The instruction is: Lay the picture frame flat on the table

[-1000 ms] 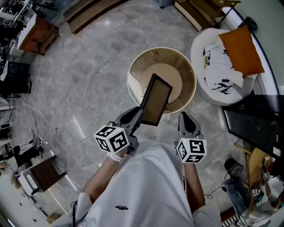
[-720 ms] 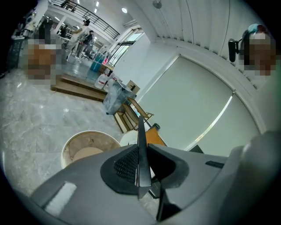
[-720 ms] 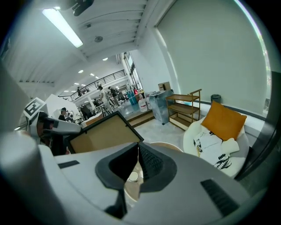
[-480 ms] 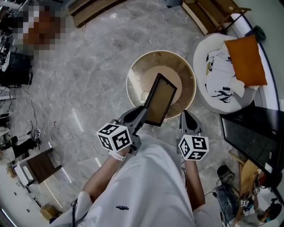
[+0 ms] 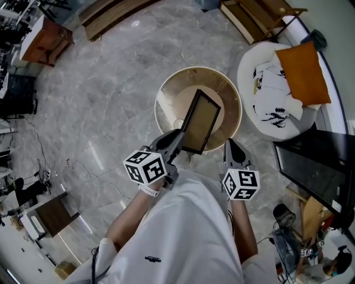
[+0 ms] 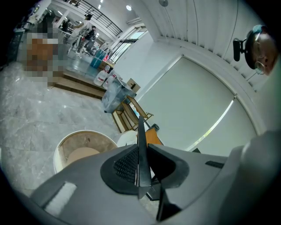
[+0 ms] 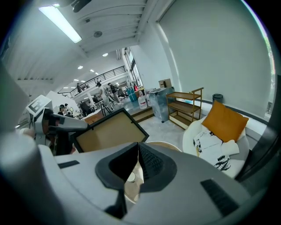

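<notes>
The picture frame (image 5: 201, 120), black-edged with its brown backing showing, hangs tilted above the round wooden table (image 5: 228, 100). My left gripper (image 5: 180, 137) is shut on the frame's near lower edge. In the left gripper view the frame (image 6: 141, 140) appears edge-on, clamped between the jaws. To the right, by the table's near rim, my right gripper (image 5: 231, 150) is shut with nothing in it. From the right gripper view the frame (image 7: 109, 132) is off to the left, apart from that gripper (image 7: 137, 149).
A small white round object (image 5: 178, 123) lies on the table beside the frame. A white armchair (image 5: 249, 61) with an orange cushion (image 5: 302, 66) stands to the right. A wooden shelf (image 5: 249, 16) is beyond it, and a dark screen (image 5: 313, 166) is at the near right.
The left gripper has carried the frame slightly further over the table, still gripped. The right gripper has barely moved.
</notes>
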`<action>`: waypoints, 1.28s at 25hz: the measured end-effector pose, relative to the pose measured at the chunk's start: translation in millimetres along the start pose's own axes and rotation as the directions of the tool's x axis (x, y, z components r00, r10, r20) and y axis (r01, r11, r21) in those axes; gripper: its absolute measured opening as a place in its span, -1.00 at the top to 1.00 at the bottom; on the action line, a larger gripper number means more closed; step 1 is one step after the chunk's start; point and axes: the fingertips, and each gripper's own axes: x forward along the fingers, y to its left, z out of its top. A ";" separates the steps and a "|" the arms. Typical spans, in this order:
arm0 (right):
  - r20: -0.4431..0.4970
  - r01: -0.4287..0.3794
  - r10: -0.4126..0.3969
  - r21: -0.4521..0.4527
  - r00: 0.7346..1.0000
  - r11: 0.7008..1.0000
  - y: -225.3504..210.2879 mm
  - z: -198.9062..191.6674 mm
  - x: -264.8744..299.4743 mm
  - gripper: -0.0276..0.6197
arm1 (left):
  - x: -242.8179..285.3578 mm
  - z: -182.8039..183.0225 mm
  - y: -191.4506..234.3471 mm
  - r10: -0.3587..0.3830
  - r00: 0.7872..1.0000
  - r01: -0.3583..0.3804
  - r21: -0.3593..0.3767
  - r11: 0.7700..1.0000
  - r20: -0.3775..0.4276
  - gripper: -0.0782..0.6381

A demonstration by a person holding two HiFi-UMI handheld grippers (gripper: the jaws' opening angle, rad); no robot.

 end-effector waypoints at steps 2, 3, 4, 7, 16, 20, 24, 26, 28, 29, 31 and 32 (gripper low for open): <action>-0.006 0.005 -0.005 0.005 1.000 1.000 -3.4 -1.1 2.3 0.90 | 7.0 1.1 5.7 0.001 1.000 -0.001 -0.007 1.000 0.001 0.60; -0.009 0.006 -0.006 0.007 1.000 1.000 -4.9 -1.8 4.2 0.90 | 10.7 1.4 8.6 0.003 1.000 -0.003 -0.013 1.000 0.000 0.60; -0.013 0.006 -0.006 0.008 1.000 1.000 -6.5 -2.6 6.6 0.90 | 14.8 1.5 11.1 0.006 1.000 -0.006 -0.018 1.000 -0.002 0.60; -0.023 0.009 -0.009 0.003 1.000 1.000 -11.6 -6.3 16.8 0.90 | 28.7 0.3 15.3 0.012 1.000 -0.012 -0.017 1.000 -0.017 0.60; -0.071 0.012 -0.015 -0.048 0.997 0.999 -28.4 -20.5 68.6 0.90 | 78.5 -9.2 52.5 0.034 0.998 -0.035 -0.024 0.999 -0.060 0.60; -0.088 0.017 -0.023 -0.062 0.996 0.998 -39.5 -29.0 96.9 0.90 | 99.2 -12.1 79.0 0.050 0.996 -0.052 -0.020 0.998 -0.074 0.60; -0.123 0.006 -0.015 -0.069 0.992 0.998 -51.7 -45.8 124.6 0.90 | 118.9 -12.0 102.9 0.064 0.995 -0.066 -0.019 0.998 -0.077 0.60; -0.137 0.005 -0.013 -0.062 0.991 0.998 -57.5 -55.9 138.6 0.90 | 130.7 -13.2 115.6 0.068 0.994 -0.069 -0.005 0.998 -0.088 0.60; -0.142 0.000 -0.009 -0.059 0.990 0.998 -61.7 -63.1 158.8 0.90 | 143.4 -10.8 131.9 0.074 0.993 -0.075 0.002 0.997 -0.093 0.60; -0.145 -0.005 -0.004 -0.059 0.989 0.998 -62.4 -66.9 169.8 0.90 | 148.7 -9.4 140.5 0.079 0.993 -0.079 0.000 0.997 -0.093 0.60; -0.155 -0.011 0.003 -0.051 0.988 0.999 -64.3 -78.0 186.5 0.90 | 157.1 -11.7 154.5 0.083 0.992 -0.084 -0.006 0.996 -0.096 0.60; -0.158 -0.011 0.004 -0.044 0.987 0.999 -67.0 -83.5 192.5 0.90 | 162.5 -14.9 159.6 0.081 0.992 -0.082 -0.008 0.997 -0.101 0.60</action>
